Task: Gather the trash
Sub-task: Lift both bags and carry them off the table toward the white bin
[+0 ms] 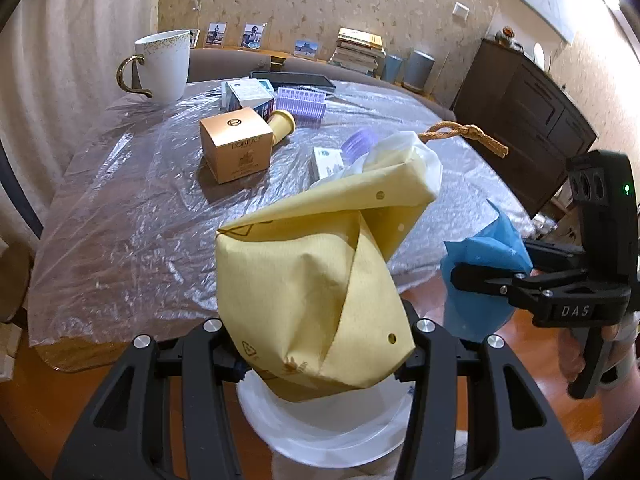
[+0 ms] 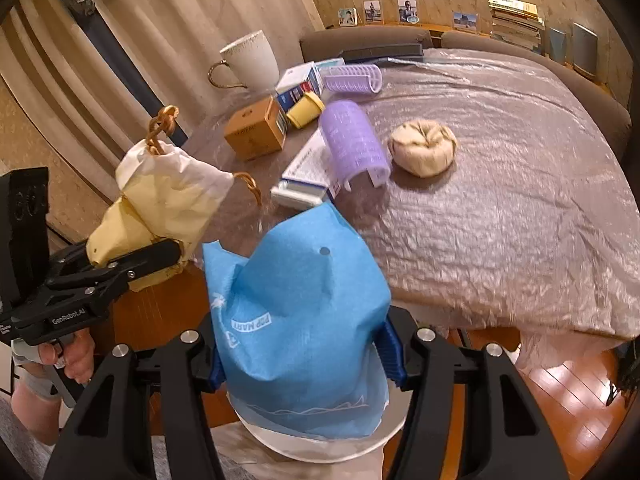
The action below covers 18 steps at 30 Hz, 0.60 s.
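Your left tool (image 1: 320,354) clamps the yellow bag (image 1: 308,280), long axis rising toward the far counter (image 1: 132,208); your right tool (image 2: 306,360) grips the blue bag (image 2: 300,312) at its near edge.

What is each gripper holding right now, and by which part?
Left gripper clamps the yellow paper bag at its bottom end; right gripper clamps the blue bag across its middle.

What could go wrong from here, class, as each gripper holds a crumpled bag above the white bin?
1. The yellow paper bag bulges far wider than the left gripper, so it might catch on the white bin rim.
2. Its rope handle hangs over the table and could snag the purple hair roller.
3. The blue bag might slip from the right gripper.
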Each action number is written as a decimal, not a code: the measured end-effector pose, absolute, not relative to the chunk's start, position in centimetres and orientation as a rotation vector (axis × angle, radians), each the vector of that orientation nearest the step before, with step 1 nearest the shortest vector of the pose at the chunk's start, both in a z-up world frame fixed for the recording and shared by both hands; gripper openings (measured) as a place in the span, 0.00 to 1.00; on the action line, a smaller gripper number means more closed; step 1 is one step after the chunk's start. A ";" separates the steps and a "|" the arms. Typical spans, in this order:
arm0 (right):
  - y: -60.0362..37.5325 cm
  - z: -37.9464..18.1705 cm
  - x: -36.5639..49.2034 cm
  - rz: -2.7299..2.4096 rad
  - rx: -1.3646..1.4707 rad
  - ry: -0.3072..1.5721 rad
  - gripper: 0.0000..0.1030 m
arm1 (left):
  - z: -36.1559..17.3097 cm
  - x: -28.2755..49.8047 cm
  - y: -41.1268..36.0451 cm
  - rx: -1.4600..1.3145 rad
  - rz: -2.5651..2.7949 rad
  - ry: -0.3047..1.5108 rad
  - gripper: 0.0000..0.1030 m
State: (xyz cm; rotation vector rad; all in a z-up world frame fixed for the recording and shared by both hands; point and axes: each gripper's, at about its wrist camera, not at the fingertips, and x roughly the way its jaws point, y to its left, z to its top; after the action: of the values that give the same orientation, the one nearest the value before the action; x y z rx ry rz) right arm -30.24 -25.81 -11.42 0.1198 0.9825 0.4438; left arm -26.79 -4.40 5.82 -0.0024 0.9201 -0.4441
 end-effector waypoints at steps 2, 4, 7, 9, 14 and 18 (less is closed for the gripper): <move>-25.9 -11.8 -30.7 0.442 0.121 0.997 0.55 | 5.6 -27.2 -4.6 0.022 -0.440 0.928 0.49; -26.1 -12.3 -31.2 0.435 0.116 1.012 0.55 | 5.2 -27.6 -4.8 0.045 -0.433 0.941 0.49; -26.3 -12.8 -31.7 0.429 0.109 1.029 0.55 | 4.6 -28.1 -5.2 0.075 -0.423 0.963 0.49; -26.3 -13.1 -31.9 0.430 0.109 1.039 0.55 | 4.1 -28.5 -5.5 0.091 -0.421 0.979 0.49; -26.2 -13.8 -32.2 0.419 0.095 1.056 0.55 | 2.9 -29.5 -6.2 0.146 -0.402 1.017 0.49; -26.0 -14.3 -32.5 0.414 0.082 1.066 0.55 | 2.4 -30.1 -6.8 0.193 -0.388 1.029 0.49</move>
State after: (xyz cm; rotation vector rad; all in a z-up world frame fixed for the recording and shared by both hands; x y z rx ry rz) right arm -32.53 -26.00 -14.29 0.0823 1.0659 0.4142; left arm -30.08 -6.81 2.36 0.1935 1.0290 -0.3882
